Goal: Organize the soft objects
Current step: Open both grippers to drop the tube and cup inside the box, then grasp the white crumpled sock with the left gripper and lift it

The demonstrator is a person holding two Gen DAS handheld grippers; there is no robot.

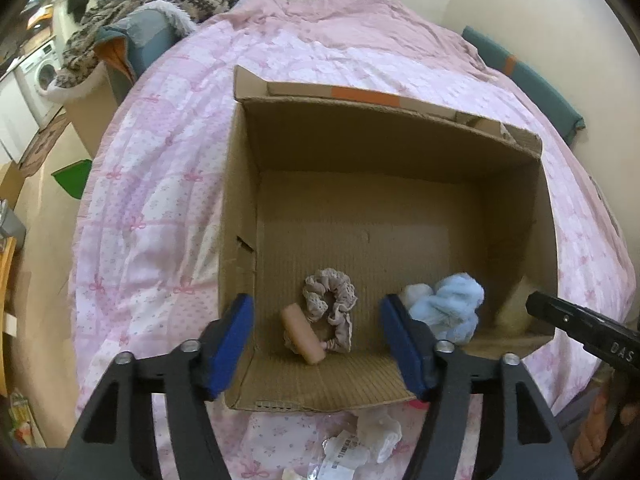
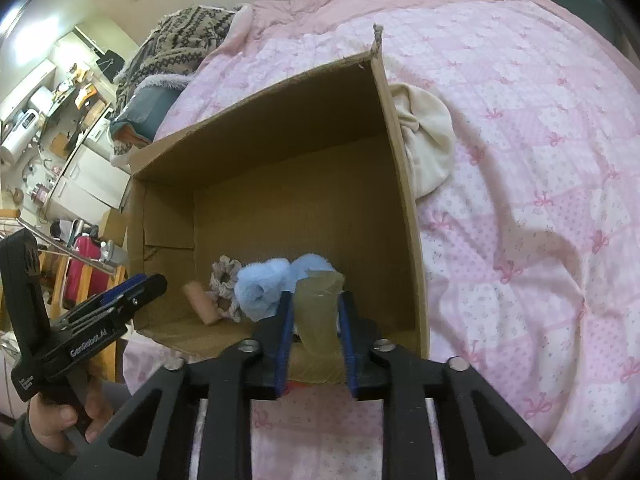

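Note:
An open cardboard box (image 1: 400,148) stands on a pink quilted bed. Inside near the front wall lie a lace scrunchie (image 1: 330,300), a pink sponge roll (image 1: 303,334) and a fluffy light blue soft toy (image 1: 448,308). My left gripper (image 1: 316,344) is open and empty, above the box's front edge, its jaws either side of the scrunchie and roll. My right gripper (image 2: 316,320) is shut on an olive-beige soft piece (image 2: 320,304), held over the box's front right corner (image 2: 404,332), next to the blue toy (image 2: 260,288). The scrunchie (image 2: 224,280) and pink roll (image 2: 200,304) also show there.
A cream cloth bundle (image 2: 424,140) lies on the quilt (image 2: 520,160) against the box's right wall. Crumpled white wrappers (image 1: 360,444) lie in front of the box. A patterned blanket (image 1: 160,0) is heaped at the bed's far left. Furniture and a washing machine (image 1: 40,76) stand beyond.

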